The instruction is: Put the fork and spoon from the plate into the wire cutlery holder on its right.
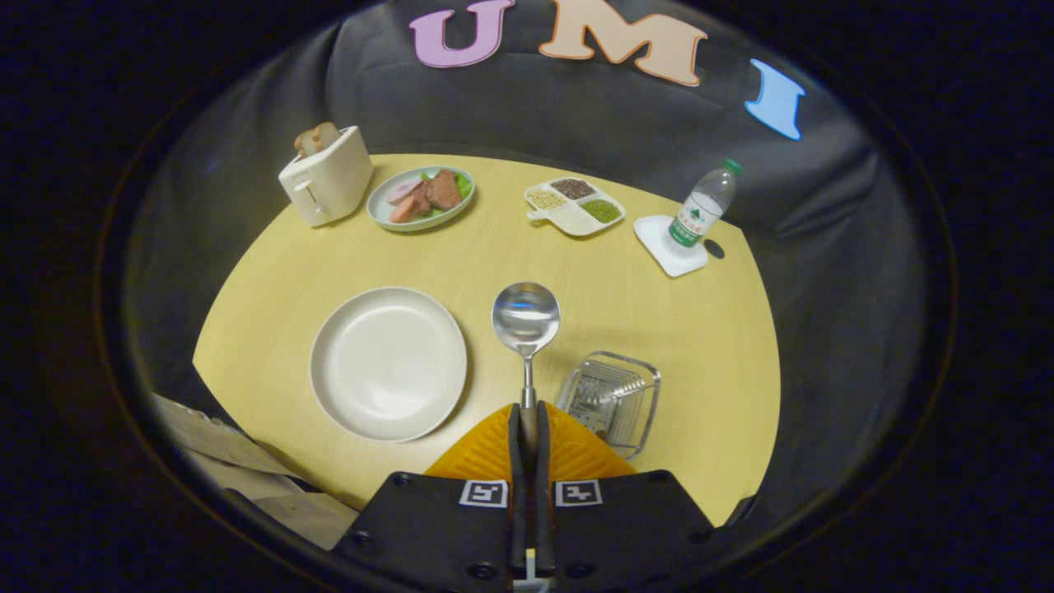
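Note:
My gripper [528, 416] is shut on the handle of a shiny metal spoon [525, 318], whose bowl points ahead of the fingers, raised above the yellow table. A bare white plate [388, 361] lies just left of the spoon. The wire cutlery holder [613, 397] stands just right of the fingers, low on the table, and the fork [599, 393] lies inside it, tines visible through the wires.
Beyond on the round yellow table [659, 329] stand a cream toaster [328, 175] with bread, a plate of food [422, 198], a divided dish of grains [574, 207], and a water bottle [701, 207] on a white coaster. Cardboard [239, 461] lies off the near left edge.

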A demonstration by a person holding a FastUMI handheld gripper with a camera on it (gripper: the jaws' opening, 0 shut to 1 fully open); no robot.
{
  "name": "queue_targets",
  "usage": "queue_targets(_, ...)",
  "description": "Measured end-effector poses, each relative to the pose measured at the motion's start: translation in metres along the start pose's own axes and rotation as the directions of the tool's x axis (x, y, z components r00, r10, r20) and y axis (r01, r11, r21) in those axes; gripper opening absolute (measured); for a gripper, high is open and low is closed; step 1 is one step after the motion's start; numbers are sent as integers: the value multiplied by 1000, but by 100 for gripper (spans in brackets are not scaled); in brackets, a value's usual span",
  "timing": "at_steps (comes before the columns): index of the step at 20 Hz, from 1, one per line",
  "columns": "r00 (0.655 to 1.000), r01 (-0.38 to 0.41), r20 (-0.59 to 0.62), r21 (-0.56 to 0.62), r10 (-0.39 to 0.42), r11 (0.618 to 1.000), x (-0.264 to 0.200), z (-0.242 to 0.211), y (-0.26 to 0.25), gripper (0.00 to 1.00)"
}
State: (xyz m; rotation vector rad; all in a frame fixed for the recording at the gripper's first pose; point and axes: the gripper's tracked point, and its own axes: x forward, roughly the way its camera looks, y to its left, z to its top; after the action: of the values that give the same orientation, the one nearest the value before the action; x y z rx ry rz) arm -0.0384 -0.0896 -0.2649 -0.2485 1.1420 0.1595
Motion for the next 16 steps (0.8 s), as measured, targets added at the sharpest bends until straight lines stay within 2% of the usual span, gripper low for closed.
queue_targets(7, 996, 52, -79, 40, -49, 998, -7, -27, -34, 7)
queue_targets(13, 993, 59, -106, 65, -52, 996, -11, -36, -41, 7)
queue_targets(16, 994, 63, -99, 83, -54, 995, -11, -33, -46, 12)
